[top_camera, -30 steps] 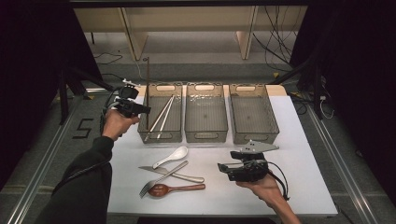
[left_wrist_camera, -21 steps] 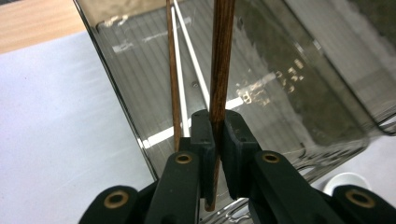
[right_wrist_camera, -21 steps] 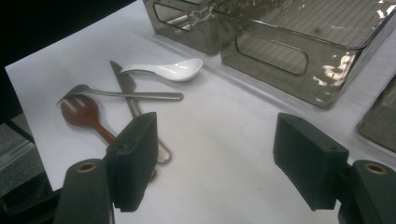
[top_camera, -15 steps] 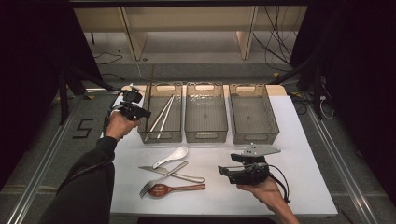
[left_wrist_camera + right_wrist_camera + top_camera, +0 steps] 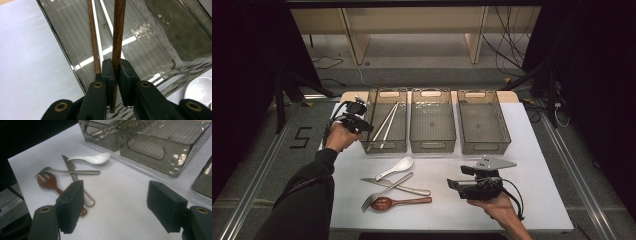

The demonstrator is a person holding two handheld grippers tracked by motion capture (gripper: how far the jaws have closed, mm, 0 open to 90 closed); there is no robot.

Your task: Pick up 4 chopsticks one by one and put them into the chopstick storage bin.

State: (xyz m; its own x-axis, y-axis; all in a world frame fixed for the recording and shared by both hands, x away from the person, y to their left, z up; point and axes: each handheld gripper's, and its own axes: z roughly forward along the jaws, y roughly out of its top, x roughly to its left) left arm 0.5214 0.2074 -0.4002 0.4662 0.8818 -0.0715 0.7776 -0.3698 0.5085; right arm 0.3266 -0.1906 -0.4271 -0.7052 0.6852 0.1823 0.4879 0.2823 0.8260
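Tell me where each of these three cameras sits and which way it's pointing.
High view: above the table's near side, looking forward and down; both forearms and grippers enter from below.
Left gripper view: rides the left gripper, looking down into the left bin; jaws clamp a brown chopstick.
Right gripper view: rides the right gripper, jaws open, facing the white spoon.
Shared: high and right views show the spoon.

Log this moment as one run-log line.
left tool: shut on brown chopstick, over left bin | right tool: open, above table | fork, knife, spoons: on table
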